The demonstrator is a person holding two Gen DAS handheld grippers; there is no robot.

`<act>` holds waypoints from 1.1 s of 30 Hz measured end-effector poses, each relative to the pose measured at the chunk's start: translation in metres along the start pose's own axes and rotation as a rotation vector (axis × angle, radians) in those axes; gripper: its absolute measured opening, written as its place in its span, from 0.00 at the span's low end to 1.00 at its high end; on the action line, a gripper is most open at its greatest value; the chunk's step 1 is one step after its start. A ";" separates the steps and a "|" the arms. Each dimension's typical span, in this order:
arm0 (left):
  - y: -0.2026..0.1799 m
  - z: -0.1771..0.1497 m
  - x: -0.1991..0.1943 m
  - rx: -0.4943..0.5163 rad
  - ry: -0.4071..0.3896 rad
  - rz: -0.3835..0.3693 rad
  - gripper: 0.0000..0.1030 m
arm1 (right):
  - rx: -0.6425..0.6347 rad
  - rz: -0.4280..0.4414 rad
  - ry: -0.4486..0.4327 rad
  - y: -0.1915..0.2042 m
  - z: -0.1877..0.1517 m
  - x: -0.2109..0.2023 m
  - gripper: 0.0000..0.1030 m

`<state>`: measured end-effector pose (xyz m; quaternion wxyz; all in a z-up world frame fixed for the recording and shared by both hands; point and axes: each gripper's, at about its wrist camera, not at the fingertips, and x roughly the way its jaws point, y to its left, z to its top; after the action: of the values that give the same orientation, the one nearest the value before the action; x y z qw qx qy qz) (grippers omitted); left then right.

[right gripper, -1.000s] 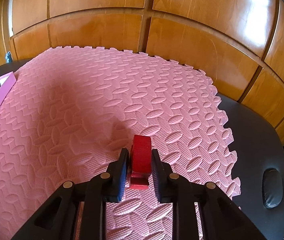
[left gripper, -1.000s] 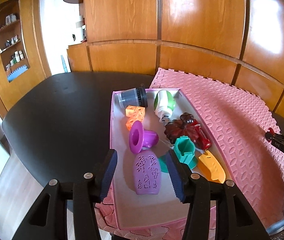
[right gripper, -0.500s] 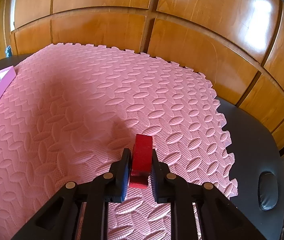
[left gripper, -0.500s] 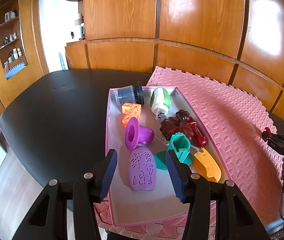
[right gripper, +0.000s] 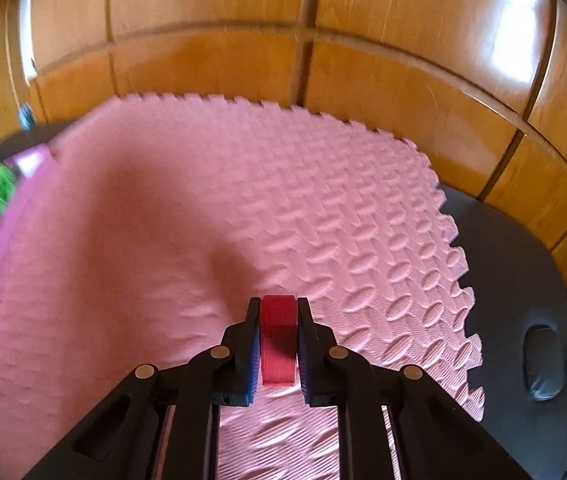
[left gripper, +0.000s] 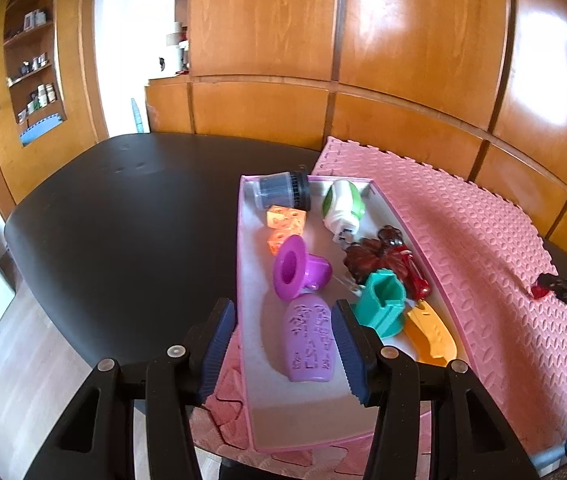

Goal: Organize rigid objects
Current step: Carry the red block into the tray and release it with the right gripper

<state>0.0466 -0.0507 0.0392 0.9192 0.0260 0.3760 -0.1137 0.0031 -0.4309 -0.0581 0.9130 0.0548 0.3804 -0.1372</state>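
My right gripper is shut on a red block, held a little above the pink foam mat. The left wrist view shows that gripper at the far right with the red block at its tip. A pink tray holds a purple embossed piece, a magenta funnel shape, a teal piece, orange dice, a dark red leaf, an orange piece, a green-white bottle and a grey jar. My left gripper hangs open above the tray's near end, its fingers either side of the purple piece without touching it.
The mat and tray lie on a black table in front of wooden wall panels. The right view shows the tray blurred at its left edge. A dark oval object lies on the table right of the mat. A shelf cabinet stands far left.
My right gripper has pressed its pads fully onto the red block and lifted it off the mat, swinging slightly. The left gripper has stayed open over the tray.
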 end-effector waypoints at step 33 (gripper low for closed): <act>0.047 -0.008 0.012 -0.104 0.019 0.040 0.50 | -0.436 0.532 0.083 0.264 -0.039 -0.044 0.14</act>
<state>0.0600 -0.0061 0.0229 0.9179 -0.0133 0.3894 -0.0753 0.0241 -0.1616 -0.0557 0.8908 -0.0387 0.4099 0.1923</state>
